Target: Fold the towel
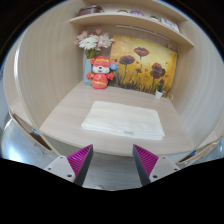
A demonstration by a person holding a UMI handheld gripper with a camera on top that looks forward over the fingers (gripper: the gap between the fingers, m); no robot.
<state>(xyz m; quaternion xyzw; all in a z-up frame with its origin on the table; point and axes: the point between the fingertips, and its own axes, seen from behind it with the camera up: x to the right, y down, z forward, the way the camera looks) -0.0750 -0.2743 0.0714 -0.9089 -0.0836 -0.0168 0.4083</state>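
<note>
One folded towel on a wooden desk, gripper held clear of it

One white cloth towel (pixel 123 121), folded into a flat rectangle, lies on the pale wooden desk top (pixel 70 108), ahead of the fingers and apart from them.

One hand-held two-finger gripper (pixel 113 161): fingers spread wide, nothing between them, magenta pads (pixel 80 158) on the inner faces; both tips sit at the near edge of the desk, short of the towel.

One red and orange plush toy figure (pixel 99 72) stands upright at the back of the desk, beyond the towel.

One bunch of white flowers (pixel 91 42) rises just behind the toy.

One painted panel with dark red poppies on a yellow ground (pixel 146 66) leans against the rear wall, beside the toy.

One pale wooden shelf (pixel 130 24) runs above the panel; small items on it are too small to tell
</note>
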